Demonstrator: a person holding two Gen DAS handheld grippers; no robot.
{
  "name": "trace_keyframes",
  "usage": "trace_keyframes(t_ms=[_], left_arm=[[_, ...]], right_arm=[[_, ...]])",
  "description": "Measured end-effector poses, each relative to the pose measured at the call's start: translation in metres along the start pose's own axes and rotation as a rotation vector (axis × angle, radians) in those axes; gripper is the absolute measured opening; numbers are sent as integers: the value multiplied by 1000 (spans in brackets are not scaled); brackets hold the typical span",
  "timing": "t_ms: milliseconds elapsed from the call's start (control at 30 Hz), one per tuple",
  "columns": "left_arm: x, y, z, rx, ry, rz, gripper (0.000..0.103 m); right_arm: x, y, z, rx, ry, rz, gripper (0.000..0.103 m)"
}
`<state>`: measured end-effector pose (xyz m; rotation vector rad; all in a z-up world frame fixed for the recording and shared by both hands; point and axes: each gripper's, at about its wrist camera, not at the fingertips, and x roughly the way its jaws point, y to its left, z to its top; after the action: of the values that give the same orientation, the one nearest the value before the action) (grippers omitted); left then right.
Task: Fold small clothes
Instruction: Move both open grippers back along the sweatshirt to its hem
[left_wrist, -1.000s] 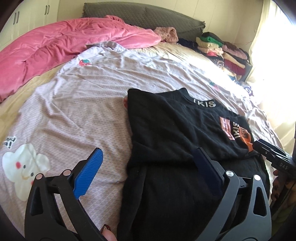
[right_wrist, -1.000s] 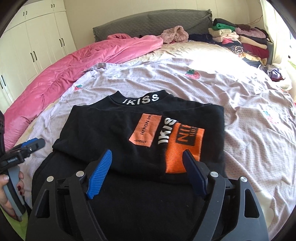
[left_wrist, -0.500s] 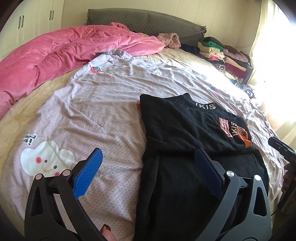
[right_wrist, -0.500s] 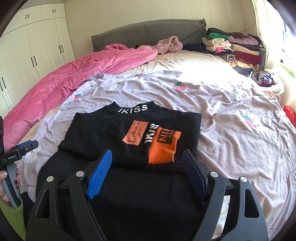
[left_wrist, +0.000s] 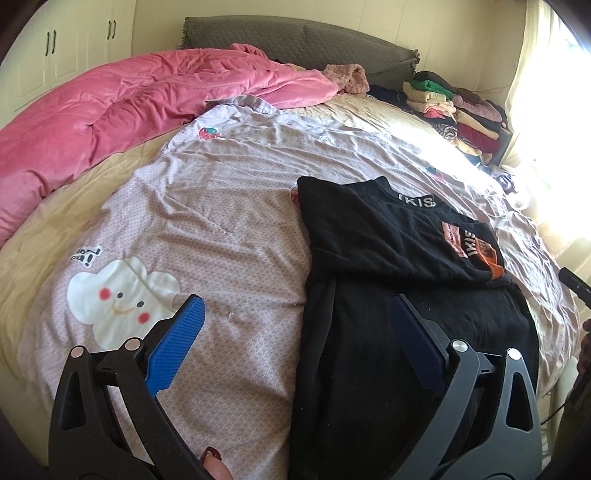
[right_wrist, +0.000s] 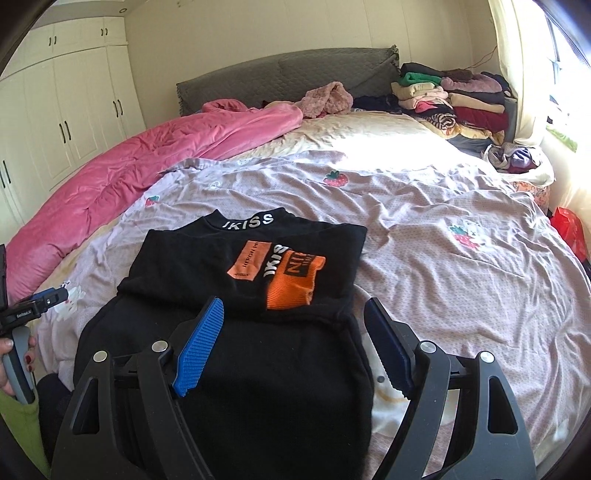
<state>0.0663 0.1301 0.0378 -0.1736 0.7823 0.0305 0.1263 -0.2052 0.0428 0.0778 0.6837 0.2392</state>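
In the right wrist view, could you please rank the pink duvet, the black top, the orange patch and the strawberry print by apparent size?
1. Pink duvet and black top: similar; the top lies nearer the camera, so unranked.
2. Orange patch.
3. Strawberry print, smallest, though farther away.

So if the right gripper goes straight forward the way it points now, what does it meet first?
Probably the black sweatshirt. The right gripper is open and empty, held above the garment's lower half, pointing at the folded part with the orange patch. Its height above the cloth is unclear, so the contact spot is uncertain.
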Motion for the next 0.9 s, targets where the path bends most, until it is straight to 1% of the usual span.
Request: trace_keyframes(t_ms=[233, 567, 767, 900], left_arm=[[-8, -1, -11, 17, 15, 21, 93], [-13, -3, -30, 26, 57, 37, 93], [-16, -9, -40, 50, 74, 56, 93], [-17, -10, -48, 50, 90, 51, 93]], right_arm=[[-13, -14, -15, 18, 7, -6, 77], [-18, -27, -36, 37, 31, 4, 77], [-23, -35, -45, 53, 36, 8, 77], [-27, -39, -50, 55, 41, 10, 77]])
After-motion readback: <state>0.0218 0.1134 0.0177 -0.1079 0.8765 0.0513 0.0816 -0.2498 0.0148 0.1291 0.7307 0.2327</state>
